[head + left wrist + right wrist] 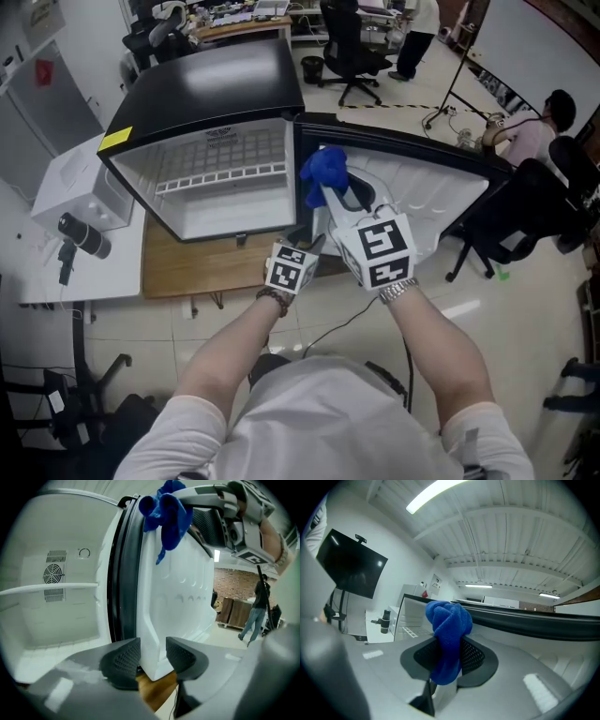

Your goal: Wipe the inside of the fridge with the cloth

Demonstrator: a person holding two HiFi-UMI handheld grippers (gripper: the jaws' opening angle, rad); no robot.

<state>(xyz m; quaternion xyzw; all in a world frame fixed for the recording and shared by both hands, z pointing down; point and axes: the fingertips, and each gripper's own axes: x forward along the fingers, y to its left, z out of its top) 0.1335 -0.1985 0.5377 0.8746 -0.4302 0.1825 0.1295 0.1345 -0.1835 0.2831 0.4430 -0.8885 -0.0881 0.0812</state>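
Blue cloth [323, 173]: bunched, pinched in right tongs [449, 654], upper centre of frame, outside fridge [211, 84] cavity; left tongs [153, 656] spread, straddling door [178, 597] lower corner. Risk: shallow pinch may let cloth slip out during wiping; unheld door may swing shut

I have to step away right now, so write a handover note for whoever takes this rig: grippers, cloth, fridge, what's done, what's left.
Right gripper: jaws shut on the blue cloth, held beside the open fridge door's top edge.
Left gripper: jaws open, the door's lower corner between them.
Fridge: on the wooden table, door swung wide.
Done: door open, cloth gripped.
Left: wipe the inside; the cloth is not yet in it.
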